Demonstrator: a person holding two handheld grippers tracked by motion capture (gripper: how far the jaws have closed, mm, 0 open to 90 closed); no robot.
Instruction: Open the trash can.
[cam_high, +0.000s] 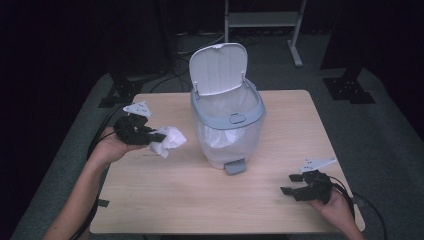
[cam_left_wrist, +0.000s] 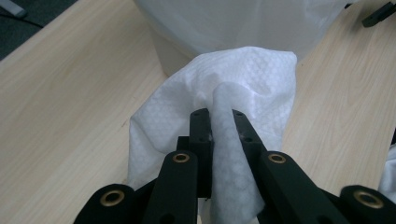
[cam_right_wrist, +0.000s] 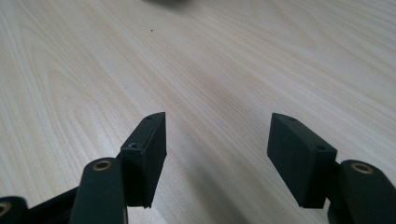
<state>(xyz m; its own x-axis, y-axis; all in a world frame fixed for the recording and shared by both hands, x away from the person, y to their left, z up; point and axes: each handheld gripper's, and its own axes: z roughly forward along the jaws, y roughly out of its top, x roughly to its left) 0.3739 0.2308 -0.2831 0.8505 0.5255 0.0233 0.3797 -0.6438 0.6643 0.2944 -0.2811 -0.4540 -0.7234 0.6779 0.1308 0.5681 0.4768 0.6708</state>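
A crumpled white paper towel (cam_high: 169, 140) hangs above the left side of the wooden table (cam_high: 200, 200), pinched in my left gripper (cam_high: 156, 136). In the left gripper view the jaws are shut on a fold of the paper towel (cam_left_wrist: 252, 88), with my left gripper (cam_left_wrist: 217, 116) pointing at the bin. A translucent grey-rimmed bin (cam_high: 227, 120) stands mid-table with its lid (cam_high: 219, 67) flipped up and a white liner inside. My right gripper (cam_high: 290, 184) rests low near the front right corner, open. In the right gripper view my right gripper (cam_right_wrist: 217, 140) has only bare wood between its jaws.
The bin's foot pedal (cam_high: 235, 166) juts toward the front. Dark floor, cables and a metal stand leg (cam_high: 296, 45) lie beyond the table's far edge. Bare wood (cam_right_wrist: 233, 56) spreads ahead of the right gripper.
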